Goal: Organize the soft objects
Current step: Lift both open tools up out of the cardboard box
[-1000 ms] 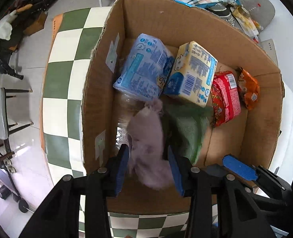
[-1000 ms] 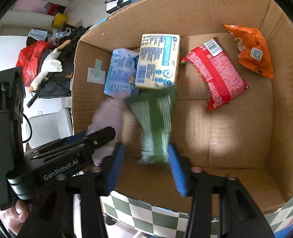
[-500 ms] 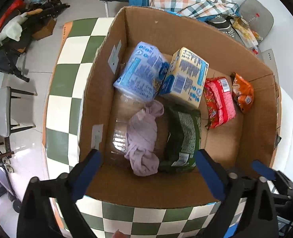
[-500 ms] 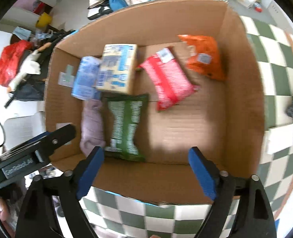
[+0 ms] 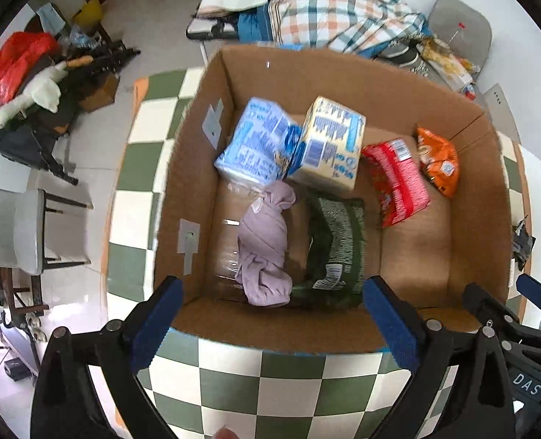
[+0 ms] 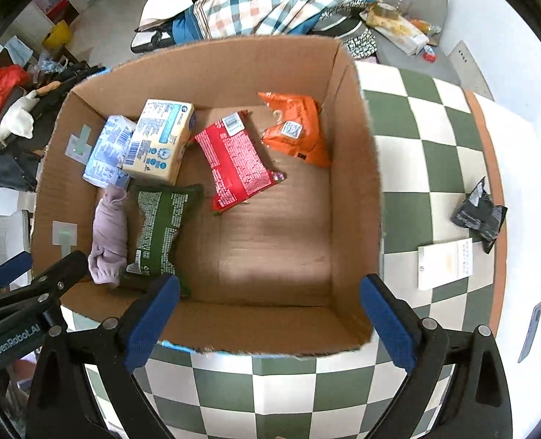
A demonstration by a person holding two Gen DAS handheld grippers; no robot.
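Found the left gripper (image 5: 268,292) spread wide with nothing between the blue pads, hanging above the near wall of the cardboard box (image 5: 307,73). Found the right gripper (image 6: 268,289) just the same: spread wide, empty, above the same wall but more to the right side.

Counted six soft things lying on the box floor: a blue pack (image 5: 256,146) and a yellow pack (image 5: 329,146) leaning together at the far left, a lilac cloth (image 5: 267,241) and a green packet (image 5: 338,241) side by side near the front wall, then a red packet (image 5: 398,183) and an orange packet (image 5: 439,161) more to the right. Noticed the right half of the floor bare. Outside the box, on the checkered table (image 6: 435,128), saw a black packet (image 6: 479,216) just beside a white paper (image 6: 444,263), not yet collected.

Judged the step in hand as going for this black packet with the right gripper, being the nearer one. Seemed advisable to keep the fingers spread during the approach, to come down from above across the middle of the packet, and to avoid catching the white paper together with it. Seemed better to close gently, only enough for holding, because of the probably crushable content. Then needed to lift well over the box wall before lowering into the bare right part, away from the red packet.
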